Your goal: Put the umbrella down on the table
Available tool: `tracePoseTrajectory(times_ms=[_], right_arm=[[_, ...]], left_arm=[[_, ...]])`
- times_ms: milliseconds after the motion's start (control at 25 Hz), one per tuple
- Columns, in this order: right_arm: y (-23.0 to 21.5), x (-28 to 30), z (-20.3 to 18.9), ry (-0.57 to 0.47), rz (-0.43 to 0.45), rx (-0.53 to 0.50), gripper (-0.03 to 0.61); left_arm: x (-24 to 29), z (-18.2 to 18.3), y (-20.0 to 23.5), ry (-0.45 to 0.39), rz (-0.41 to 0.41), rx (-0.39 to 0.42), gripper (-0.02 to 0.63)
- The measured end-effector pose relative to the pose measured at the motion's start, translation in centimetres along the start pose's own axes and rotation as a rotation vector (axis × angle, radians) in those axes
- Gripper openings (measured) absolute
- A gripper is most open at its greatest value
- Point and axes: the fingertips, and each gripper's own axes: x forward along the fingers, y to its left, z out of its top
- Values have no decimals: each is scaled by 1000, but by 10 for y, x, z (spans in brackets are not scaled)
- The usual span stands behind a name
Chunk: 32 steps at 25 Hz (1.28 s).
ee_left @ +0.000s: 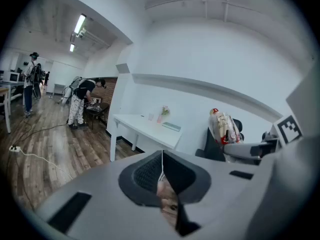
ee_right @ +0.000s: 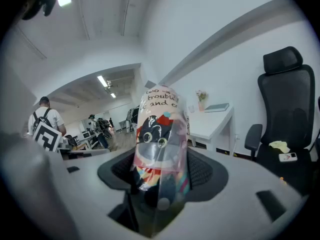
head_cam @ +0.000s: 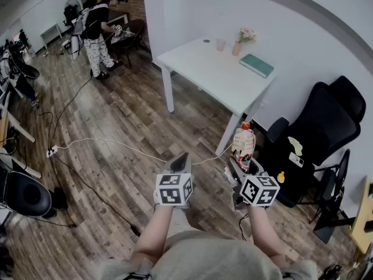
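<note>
A folded umbrella [head_cam: 243, 143] in a clear printed sleeve stands up from my right gripper [head_cam: 238, 169], which is shut on its lower part. In the right gripper view the umbrella [ee_right: 161, 144] fills the gap between the pads of the right gripper [ee_right: 160, 184]. My left gripper [head_cam: 180, 163] is held beside it at the left, shut and with nothing in it; in its own view the left gripper [ee_left: 161, 176] has its pads meeting. The white table [head_cam: 204, 69] stands ahead, beyond both grippers, and the umbrella is over the floor, short of it.
On the table lie a green book [head_cam: 256, 65], a pink vase with flowers [head_cam: 236, 46] and a cup [head_cam: 220, 44]. A black office chair [head_cam: 317, 133] is at the right. A white cable and power strip [head_cam: 51, 151] cross the wood floor. A person [head_cam: 96, 31] bends at the far left.
</note>
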Motion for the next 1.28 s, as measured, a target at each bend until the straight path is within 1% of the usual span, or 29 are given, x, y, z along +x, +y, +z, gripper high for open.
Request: tracePoseTrajectory(times_ms=[120,200,280,360,520,760,1000,1160,1280], right_arm=[[-18,-58,-11,18,26,-11,272],[-29,-90,-18,30,34,-17,272],[-34,-116,-23,36,45,-28,272],[-38,-132,-26,32,55,-33,272],[-41,-149,-26,14,56,-19,272],[-37,-162,-25,0,77,-39,272],[-39,-168,-21,-12,87,-48,272],[-45,-168,-17,-18,103,-27,272],[-49,-167,-14,-14,107,-41,272]], left_arm=[[-28,-26,-60,-9,39,-25,11],[-47,-37,-94,-10,56,-38,11],[-62,-43,-122,-16,51,-42,11],[-72,-47,-138,-21,52,-33,11],[-83,-50,-150,-21,70,-11,11],[-95,-49,-155,-38,80,-3,11],[-97,-47,-165,-58,78,-1,11],[-96,-46,-167,-70,88,-2,11],[-92,-44,-171,-78,94,-8,11]])
